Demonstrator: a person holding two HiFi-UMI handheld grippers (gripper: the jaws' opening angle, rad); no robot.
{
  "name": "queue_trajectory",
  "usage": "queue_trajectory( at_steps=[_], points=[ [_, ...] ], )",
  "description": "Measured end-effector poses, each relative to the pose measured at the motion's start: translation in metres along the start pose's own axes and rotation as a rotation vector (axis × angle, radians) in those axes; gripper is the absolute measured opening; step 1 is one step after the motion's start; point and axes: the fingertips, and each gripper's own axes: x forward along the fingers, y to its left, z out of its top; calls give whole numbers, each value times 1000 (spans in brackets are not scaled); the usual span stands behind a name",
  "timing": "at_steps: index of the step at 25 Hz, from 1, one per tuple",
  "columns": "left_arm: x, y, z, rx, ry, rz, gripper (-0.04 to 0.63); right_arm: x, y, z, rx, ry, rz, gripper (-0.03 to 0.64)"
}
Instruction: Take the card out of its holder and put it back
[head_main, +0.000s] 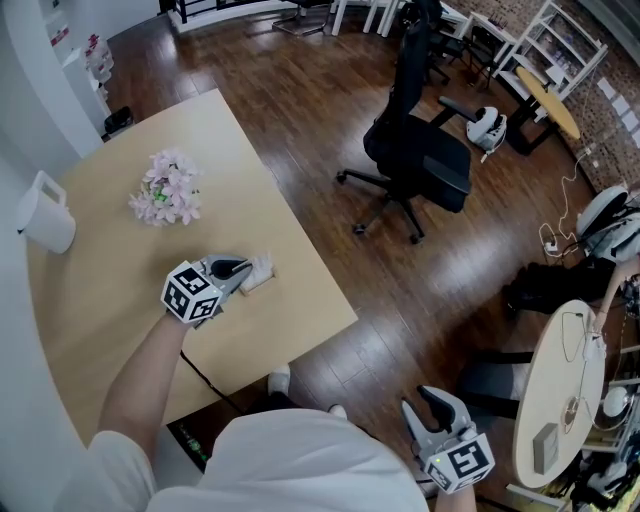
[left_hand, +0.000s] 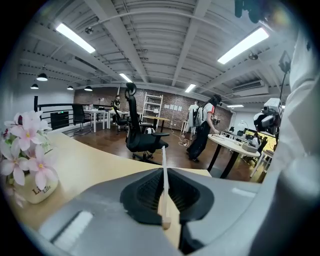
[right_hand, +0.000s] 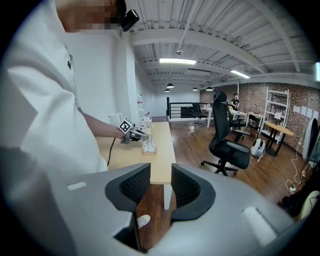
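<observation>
My left gripper (head_main: 240, 272) rests low over the tan table (head_main: 120, 300) and is shut on a thin white card (left_hand: 164, 175), seen edge-on between its black pads in the left gripper view. In the head view the card (head_main: 260, 268) stands at a small wooden holder right at the jaw tips; I cannot tell whether it still sits in the slot. The right gripper view shows the white card (right_hand: 147, 142) on its wooden base next to the left gripper (right_hand: 135, 132). My right gripper (head_main: 432, 412) hangs off the table over the floor, jaws open (right_hand: 161, 186) with nothing between them.
A pot of pink flowers (head_main: 167, 188) and a white jug (head_main: 45, 215) stand farther back on the table. A black office chair (head_main: 420, 150) is on the wood floor to the right, with a round white table (head_main: 565, 390) near my right gripper. A person (left_hand: 202, 132) stands in the distance.
</observation>
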Motion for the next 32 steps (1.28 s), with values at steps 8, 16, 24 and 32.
queue_trajectory(
  at_steps=[8,16,24,32],
  points=[
    [-1,14,-8,-16,-3,28,102,2,3,-4,-22,15,29,135],
    [-74,-19,19,39,-80,272,120,6,6,-5,-113,-33,175,135],
    [-172,-187,20,-13,-183,512,118,-22,6,-11,-295,-122,401,135],
    [-219,-381,-30,-226,-233,688,103,-63,16,-54,-362,-127,596,135]
  ],
)
